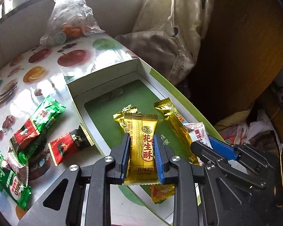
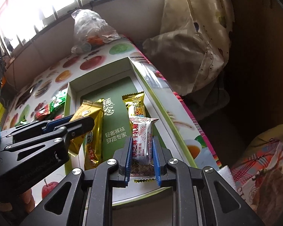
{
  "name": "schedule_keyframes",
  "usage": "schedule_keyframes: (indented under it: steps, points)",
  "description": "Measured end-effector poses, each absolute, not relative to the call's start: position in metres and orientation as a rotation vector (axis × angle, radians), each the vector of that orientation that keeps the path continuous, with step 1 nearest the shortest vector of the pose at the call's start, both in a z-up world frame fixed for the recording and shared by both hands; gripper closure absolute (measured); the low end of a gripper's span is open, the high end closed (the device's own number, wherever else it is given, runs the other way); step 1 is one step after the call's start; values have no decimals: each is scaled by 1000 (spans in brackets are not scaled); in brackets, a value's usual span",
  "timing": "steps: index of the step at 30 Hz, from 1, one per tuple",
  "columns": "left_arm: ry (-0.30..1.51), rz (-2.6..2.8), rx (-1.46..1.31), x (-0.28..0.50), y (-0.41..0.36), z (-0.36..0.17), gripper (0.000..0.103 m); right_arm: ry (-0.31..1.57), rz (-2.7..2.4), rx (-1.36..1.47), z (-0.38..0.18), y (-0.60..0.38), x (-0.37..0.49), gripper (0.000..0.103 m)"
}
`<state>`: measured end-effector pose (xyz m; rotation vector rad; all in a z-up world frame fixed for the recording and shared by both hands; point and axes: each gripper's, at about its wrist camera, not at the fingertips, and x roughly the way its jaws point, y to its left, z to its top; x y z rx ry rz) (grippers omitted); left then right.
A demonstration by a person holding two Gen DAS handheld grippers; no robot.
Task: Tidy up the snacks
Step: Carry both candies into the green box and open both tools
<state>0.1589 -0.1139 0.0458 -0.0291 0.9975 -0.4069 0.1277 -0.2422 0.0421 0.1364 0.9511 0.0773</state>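
Both hands are loaded over the open box (image 1: 76, 101) right now. The left hand-held gripper (image 1: 141, 141) is clamped on a gold peanut-crisp bar (image 1: 143, 146), which hangs above the green floor of the box with a second gold packet (image 1: 122, 114) lying just behind it. The right hand-held gripper (image 2: 141, 146) is clamped on a white sesame candy (image 2: 141, 141), held over the near right end of the box, just short of a gold packet (image 2: 134, 103) lying there. By my reading this is the placing step: each snack needs lowering to the box floor and releasing, with room picked so wrappers do not pile up.

The two grippers sit close together, so one could nudge the other on the way down. Out on the tabletop (image 1: 52, 82), red (image 1: 66, 146) and green (image 1: 47, 113) wrapped snacks wait left of the box. A clear plastic bag (image 1: 69, 17) stands at the far edge, well apart
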Motion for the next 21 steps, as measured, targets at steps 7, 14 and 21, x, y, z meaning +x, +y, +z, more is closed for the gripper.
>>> schedule_keyframes:
  steps: [7, 14, 21]
  points:
    - [1005, -405, -41, 162, -112, 42, 77, 946, 82, 141, 43, -242, 126, 83]
    - [990, -415, -50, 160, -109, 45, 73, 940, 62, 136, 45, -244, 125, 76]
    - [979, -420, -46, 155, -107, 49, 64, 928, 54, 131, 49, -244, 122, 68]
